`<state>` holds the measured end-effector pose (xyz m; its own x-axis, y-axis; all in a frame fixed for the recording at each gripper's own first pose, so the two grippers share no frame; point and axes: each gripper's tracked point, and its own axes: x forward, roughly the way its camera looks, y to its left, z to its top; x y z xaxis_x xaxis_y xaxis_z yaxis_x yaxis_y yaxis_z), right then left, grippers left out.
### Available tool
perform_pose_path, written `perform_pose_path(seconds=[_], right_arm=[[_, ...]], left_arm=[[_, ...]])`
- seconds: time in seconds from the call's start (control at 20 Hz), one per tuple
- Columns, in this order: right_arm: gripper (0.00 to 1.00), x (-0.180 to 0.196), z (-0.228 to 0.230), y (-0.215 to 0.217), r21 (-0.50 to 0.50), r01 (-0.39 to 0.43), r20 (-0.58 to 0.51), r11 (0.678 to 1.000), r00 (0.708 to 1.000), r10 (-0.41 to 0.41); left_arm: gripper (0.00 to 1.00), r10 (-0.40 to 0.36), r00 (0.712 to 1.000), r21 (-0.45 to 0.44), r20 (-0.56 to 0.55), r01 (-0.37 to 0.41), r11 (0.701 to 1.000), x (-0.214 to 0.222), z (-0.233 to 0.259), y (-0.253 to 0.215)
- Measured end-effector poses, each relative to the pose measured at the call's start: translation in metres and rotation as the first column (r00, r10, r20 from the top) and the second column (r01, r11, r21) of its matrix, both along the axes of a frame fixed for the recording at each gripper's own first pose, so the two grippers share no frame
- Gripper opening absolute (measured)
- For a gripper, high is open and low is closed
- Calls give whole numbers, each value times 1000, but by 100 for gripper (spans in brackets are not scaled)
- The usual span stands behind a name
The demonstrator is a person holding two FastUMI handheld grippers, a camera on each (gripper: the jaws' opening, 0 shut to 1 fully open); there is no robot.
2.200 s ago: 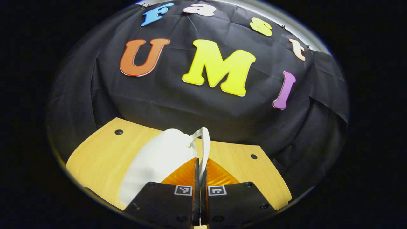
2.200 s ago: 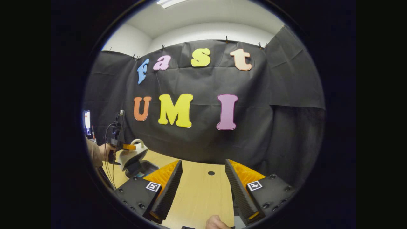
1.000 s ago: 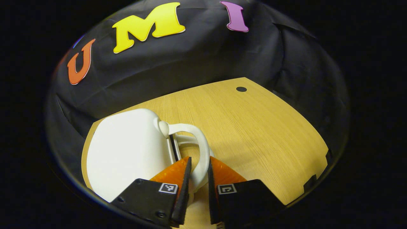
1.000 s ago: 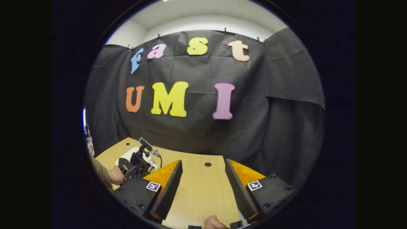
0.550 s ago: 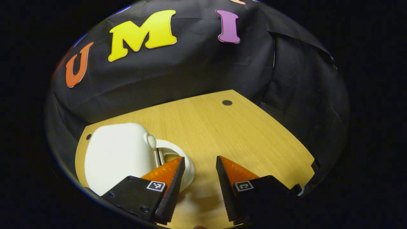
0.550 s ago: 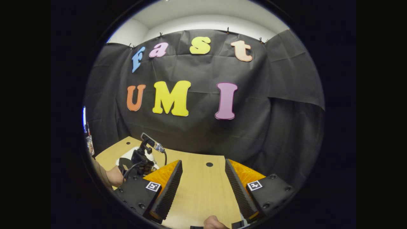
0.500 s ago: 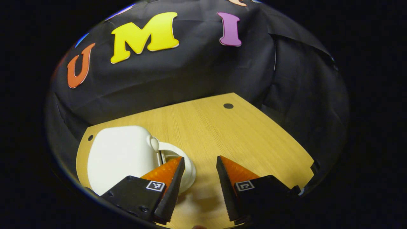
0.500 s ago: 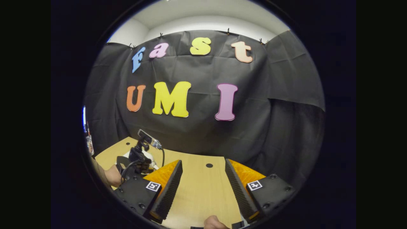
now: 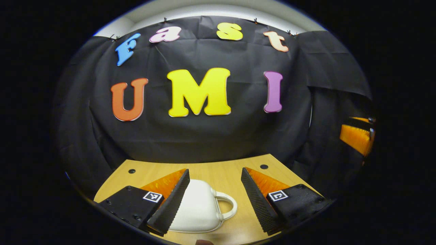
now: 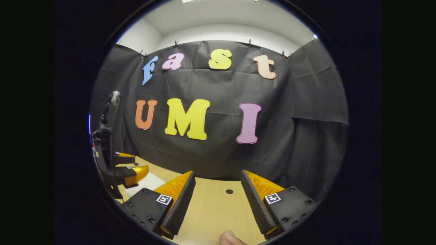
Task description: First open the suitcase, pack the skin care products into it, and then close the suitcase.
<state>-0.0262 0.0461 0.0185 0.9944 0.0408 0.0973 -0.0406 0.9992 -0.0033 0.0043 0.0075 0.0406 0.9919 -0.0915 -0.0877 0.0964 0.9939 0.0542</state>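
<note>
Suitcase: a small white suitcase is seen lying flat and closed on the wooden table, handle turned to the right; in the right gripper view it is glimpsed at the far left.
Left gripper: the left gripper is held above the near part of the case, jaws spread wide, nothing grasped; from the right gripper view it is seen at the left edge.
Right gripper: the right gripper is held over bare table, jaws released and empty.
Skin care products: their place cannot be told.
</note>
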Motion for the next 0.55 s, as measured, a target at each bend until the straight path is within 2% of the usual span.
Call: perform_pose_path(seconds=[0.2, 0.35, 0.55], right_arm=[[80, 10, 10, 43, 4, -20, 7, 1000, 1000, 20], [80, 10, 15, 84, -10, -75, 3, 997, 997, 75], [80, 12, 11, 135, -60, -152, -20, 987, 988, 151]], left_arm=[[97, 88, 994, -22, 69, -87, 996, -22, 31, 53], [96, 102, 992, -74, 68, -97, 993, -33, 36, 74], [96, 109, 992, -76, 67, -104, 992, -34, 32, 94]])
